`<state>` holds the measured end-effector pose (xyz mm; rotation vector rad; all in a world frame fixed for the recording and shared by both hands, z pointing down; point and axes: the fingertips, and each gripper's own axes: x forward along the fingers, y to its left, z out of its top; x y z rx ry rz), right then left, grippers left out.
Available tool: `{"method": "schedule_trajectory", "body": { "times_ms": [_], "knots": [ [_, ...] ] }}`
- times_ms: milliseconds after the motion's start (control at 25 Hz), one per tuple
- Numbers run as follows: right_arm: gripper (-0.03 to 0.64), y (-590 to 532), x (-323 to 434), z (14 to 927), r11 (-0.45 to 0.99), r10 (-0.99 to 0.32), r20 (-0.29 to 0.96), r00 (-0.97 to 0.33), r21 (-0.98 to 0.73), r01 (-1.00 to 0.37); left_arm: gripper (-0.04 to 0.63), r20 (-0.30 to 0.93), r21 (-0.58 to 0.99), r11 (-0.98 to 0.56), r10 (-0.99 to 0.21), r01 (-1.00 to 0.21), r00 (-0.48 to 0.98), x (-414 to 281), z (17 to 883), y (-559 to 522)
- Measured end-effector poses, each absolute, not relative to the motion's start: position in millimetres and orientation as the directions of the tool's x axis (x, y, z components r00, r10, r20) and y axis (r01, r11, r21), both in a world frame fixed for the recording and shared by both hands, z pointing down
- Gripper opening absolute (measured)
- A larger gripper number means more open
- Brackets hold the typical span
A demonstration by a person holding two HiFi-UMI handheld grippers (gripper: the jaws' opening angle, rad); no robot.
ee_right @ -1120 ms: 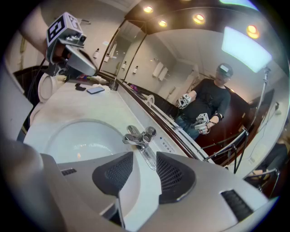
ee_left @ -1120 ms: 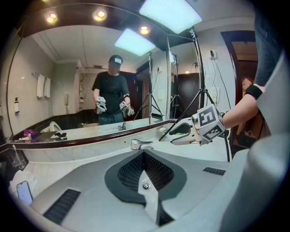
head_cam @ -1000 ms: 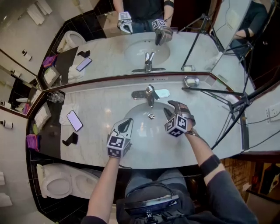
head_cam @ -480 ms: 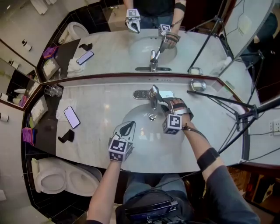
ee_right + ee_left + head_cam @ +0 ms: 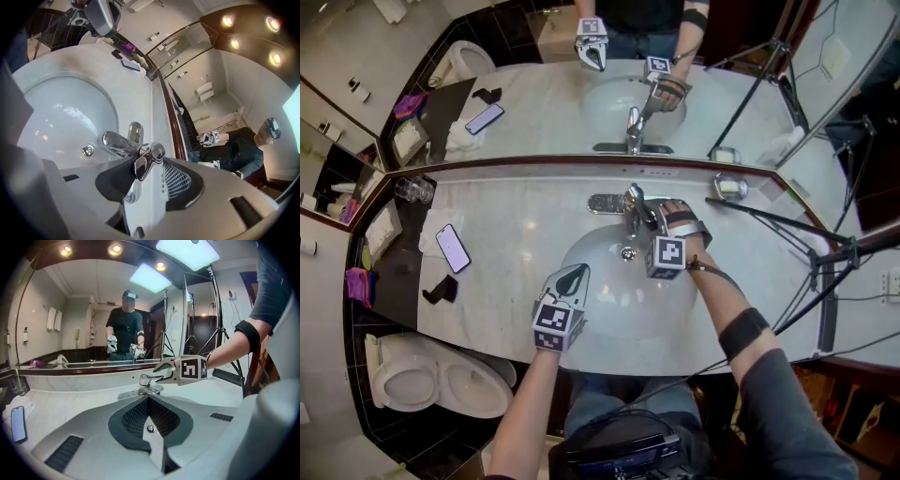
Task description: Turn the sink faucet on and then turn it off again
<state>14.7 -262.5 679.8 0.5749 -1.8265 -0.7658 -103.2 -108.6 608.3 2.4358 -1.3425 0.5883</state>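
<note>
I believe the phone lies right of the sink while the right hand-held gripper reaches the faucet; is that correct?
Not quite: the head view shows the phone left of the sink; the right hand-held gripper does reach the faucet.

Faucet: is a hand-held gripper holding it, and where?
Not gripped yet. The faucet lever sits between the open jaws of the right hand-held gripper, apparently unpressed. The left hand-held gripper is shut, empty.

Right gripper (image 5: 645, 220) seemingly hides part of faucet (image 5: 630, 201).
</note>
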Motion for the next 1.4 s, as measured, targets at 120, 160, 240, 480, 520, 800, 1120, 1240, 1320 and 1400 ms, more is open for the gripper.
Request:
{"method": "schedule_trajectory", "body": {
  "times_ms": [120,160,240,480,520,800,1120,1240,1320,1400],
  "knots": [
    [0.189,-264.9,9.9,679.1,0.698,-0.673,0.645,-0.362,0.716,-0.022,-0.012,0.500,0.067,-0.514,-0.725,-0.855,0.475,-103.8,614.1,-107.4],
    [0.189,-265.1,10.3,680.2,0.707,-0.665,0.656,-0.357,0.707,-0.018,-0.012,0.501,0.068,-0.512,-0.725,-0.856,0.473,-104.3,615.8,-107.3],
    [0.189,-265.8,12.7,681.7,0.715,-0.657,0.672,-0.342,0.699,0.000,-0.013,0.501,0.069,-0.513,-0.724,-0.855,0.475,-104.4,617.0,-107.3],
    [0.176,-264.0,10.2,676.7,0.732,-0.636,0.692,-0.340,0.681,0.015,-0.012,0.508,0.074,-0.518,-0.716,-0.852,0.479,-105.0,614.9,-108.4],
    [0.176,-266.0,9.4,672.1,0.729,-0.644,0.684,-0.344,0.685,-0.003,-0.012,0.508,0.073,-0.519,-0.716,-0.852,0.479,-105.3,615.2,-108.4],
    [0.172,-294.4,-3.7,649.1,0.753,-0.629,0.694,-0.350,0.655,-0.055,-0.012,0.510,0.081,-0.506,-0.719,-0.858,0.472,-108.0,614.8,-110.6],
    [0.172,-296.8,-1.9,653.8,0.791,-0.594,0.729,-0.340,0.606,-0.081,-0.012,0.482,0.078,-0.495,-0.741,-0.866,0.467,-110.3,609.2,-117.6],
    [0.172,-297.8,-1.6,656.3,0.810,-0.573,0.748,-0.335,0.578,-0.096,-0.013,0.472,0.081,-0.490,-0.748,-0.868,0.466,-112.8,606.9,-116.6],
    [0.172,-298.0,-2.6,657.9,0.820,-0.561,0.757,-0.334,0.563,-0.101,-0.012,0.486,0.073,-0.491,-0.742,-0.868,0.461,-115.4,607.9,-113.2],
    [0.172,-298.1,-2.6,658.3,0.825,-0.557,0.763,-0.330,0.554,-0.112,-0.012,0.489,0.071,-0.486,-0.744,-0.871,0.455,-118.1,608.2,-111.5]
  ]
}}
